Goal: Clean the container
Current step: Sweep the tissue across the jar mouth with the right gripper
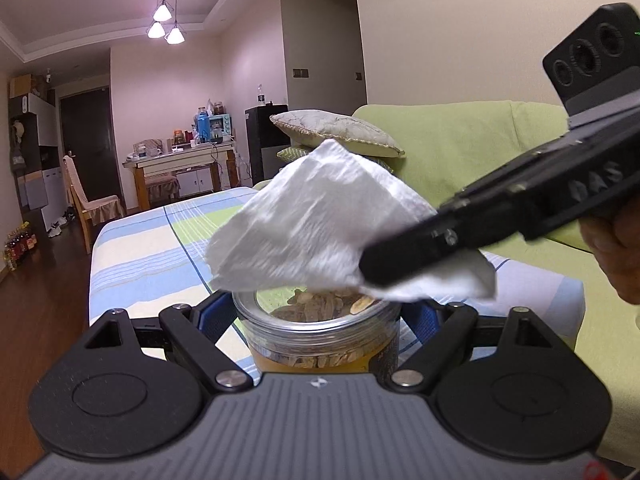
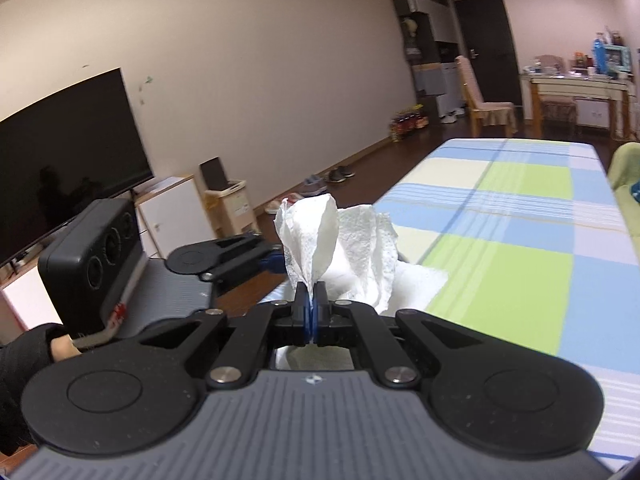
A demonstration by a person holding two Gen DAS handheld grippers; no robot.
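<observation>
A clear plastic jar (image 1: 320,334) with dried brown slices inside and an orange label sits between the blue pads of my left gripper (image 1: 318,316), which is shut on it. My right gripper (image 2: 311,294) is shut on a crumpled white paper towel (image 2: 340,236). In the left wrist view the towel (image 1: 320,224) hangs just above the jar's open mouth, held by the right gripper (image 1: 376,268) coming in from the right. In the right wrist view the jar is hidden behind the towel; the left gripper (image 2: 276,258) shows at left.
A table with a blue, green and cream checked cloth (image 2: 520,216) lies under both grippers. A green sofa (image 1: 460,148) with a cushion (image 1: 336,128) stands behind it. A TV (image 2: 68,168), a bin (image 2: 232,204) and shoes on the floor are at the left.
</observation>
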